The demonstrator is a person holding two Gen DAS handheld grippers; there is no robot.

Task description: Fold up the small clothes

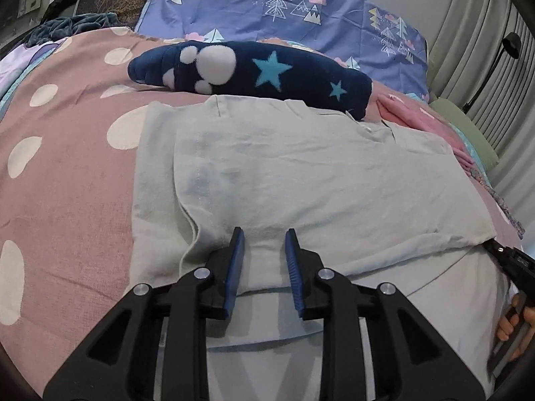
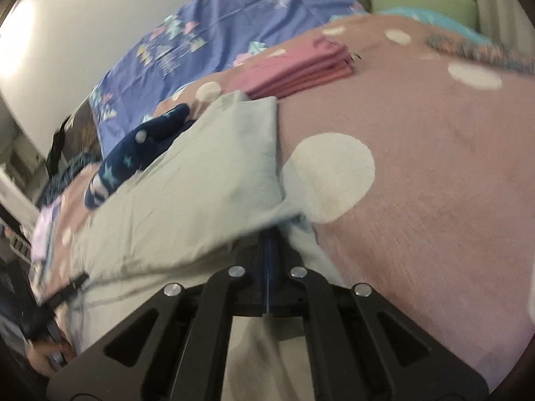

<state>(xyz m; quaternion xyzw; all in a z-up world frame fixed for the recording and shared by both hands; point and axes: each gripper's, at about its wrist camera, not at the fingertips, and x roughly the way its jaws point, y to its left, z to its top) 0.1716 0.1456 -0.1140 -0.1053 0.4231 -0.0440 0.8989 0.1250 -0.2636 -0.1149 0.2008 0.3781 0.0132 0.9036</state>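
Bed covered by a dusty-pink fleece blanket with large white dots [image 1: 77,180]; grey curtains and a pale wall behind. The pale grey cotton garment [image 1: 301,180], partly folded, lies flat in the middle of that blanket. Beyond the garment, touching its far edge: a navy plush sock with blue stars and white paw print [image 1: 247,70]. Far right of the garment: a stack of folded pink cloth [image 2: 301,67], probably finished items set aside.

Left tongs [image 1: 264,260] stand apart over the garment's near fold, cloth between but not pinched; judged to be a release. Right tongs [image 2: 267,260] are together, clamped on the garment's right near corner, judged to keep the fold taut.

No legible writing or labels.
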